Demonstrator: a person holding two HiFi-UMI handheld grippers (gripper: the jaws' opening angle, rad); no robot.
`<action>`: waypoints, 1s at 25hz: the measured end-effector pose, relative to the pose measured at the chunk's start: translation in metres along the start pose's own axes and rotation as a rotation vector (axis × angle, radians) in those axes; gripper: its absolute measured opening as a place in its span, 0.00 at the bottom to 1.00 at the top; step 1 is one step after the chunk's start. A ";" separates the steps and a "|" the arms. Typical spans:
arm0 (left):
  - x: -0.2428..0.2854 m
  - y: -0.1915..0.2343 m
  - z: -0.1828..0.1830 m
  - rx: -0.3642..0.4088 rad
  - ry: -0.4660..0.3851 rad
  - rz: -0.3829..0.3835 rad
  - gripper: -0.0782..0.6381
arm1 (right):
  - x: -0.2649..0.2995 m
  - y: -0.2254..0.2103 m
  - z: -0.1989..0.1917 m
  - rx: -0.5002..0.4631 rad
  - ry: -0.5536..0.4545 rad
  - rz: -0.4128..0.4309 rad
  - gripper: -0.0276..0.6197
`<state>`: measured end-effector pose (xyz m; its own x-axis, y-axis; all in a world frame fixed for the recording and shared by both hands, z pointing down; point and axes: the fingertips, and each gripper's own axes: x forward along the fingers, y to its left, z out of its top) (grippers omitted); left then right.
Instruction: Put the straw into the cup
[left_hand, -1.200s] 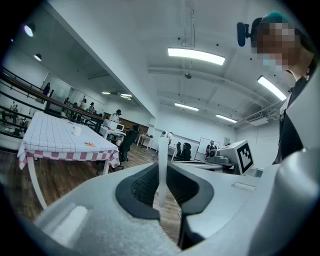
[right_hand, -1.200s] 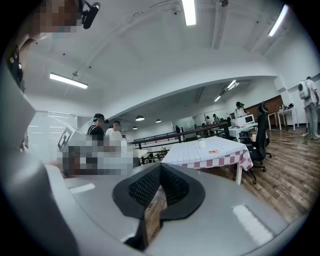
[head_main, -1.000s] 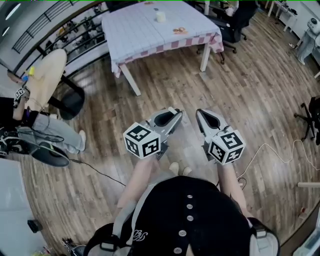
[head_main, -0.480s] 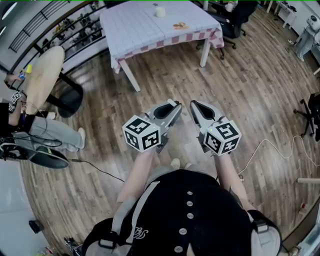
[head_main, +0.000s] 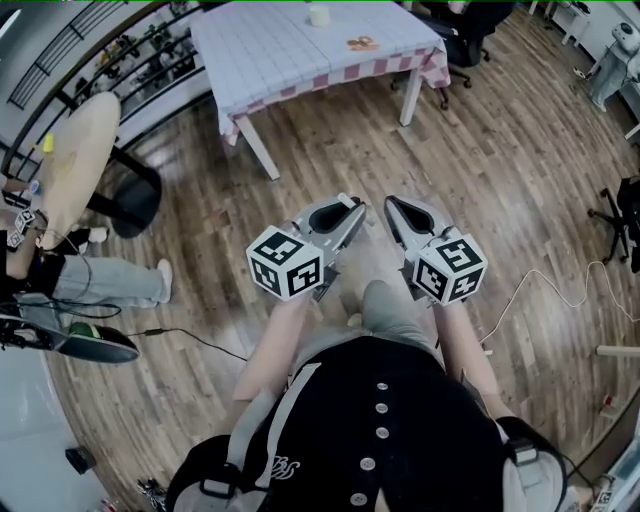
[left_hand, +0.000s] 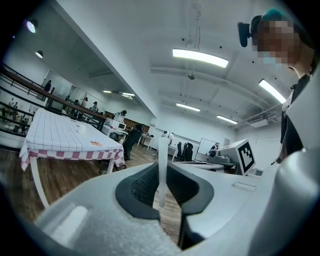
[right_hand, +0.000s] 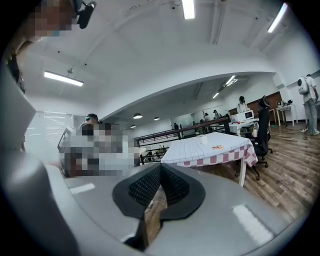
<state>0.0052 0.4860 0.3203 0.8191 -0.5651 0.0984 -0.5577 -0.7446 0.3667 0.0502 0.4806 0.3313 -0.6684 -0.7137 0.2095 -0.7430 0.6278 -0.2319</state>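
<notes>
A white cup (head_main: 318, 14) stands on a checked-cloth table (head_main: 260, 60) far ahead across the wood floor. The cup is also small in the left gripper view (left_hand: 81, 129) and in the right gripper view (right_hand: 203, 139). My left gripper (head_main: 355, 205) is held at waist height, shut on a white straw (left_hand: 162, 165) that sticks up from between its black pads (left_hand: 140, 187). Beside it, my right gripper (head_main: 390, 200) is shut with nothing between its pads (right_hand: 175, 187). Both are far from the table.
A small orange-patterned item (head_main: 362, 43) lies on the table near the cup. A seated person (head_main: 60, 270) and a round beige tabletop (head_main: 75, 160) are at the left. An office chair (head_main: 470, 40) stands behind the table. A cable (head_main: 560, 290) runs over the floor at right.
The table and cup have slid slightly toward the top of the head view. A leg now shows between the two grippers. Both grippers stay shut, side by side.
</notes>
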 end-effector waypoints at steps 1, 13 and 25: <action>0.001 0.008 0.000 -0.002 -0.005 0.005 0.17 | 0.005 -0.001 -0.001 0.006 -0.002 0.003 0.04; 0.055 0.113 0.013 -0.039 -0.006 0.057 0.17 | 0.089 -0.078 0.003 0.048 0.019 0.005 0.04; 0.161 0.212 0.081 -0.028 -0.036 0.098 0.17 | 0.191 -0.182 0.071 0.013 -0.003 0.079 0.04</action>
<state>0.0085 0.2084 0.3387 0.7551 -0.6477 0.1017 -0.6306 -0.6750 0.3830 0.0603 0.2080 0.3458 -0.7247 -0.6631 0.1875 -0.6876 0.6778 -0.2603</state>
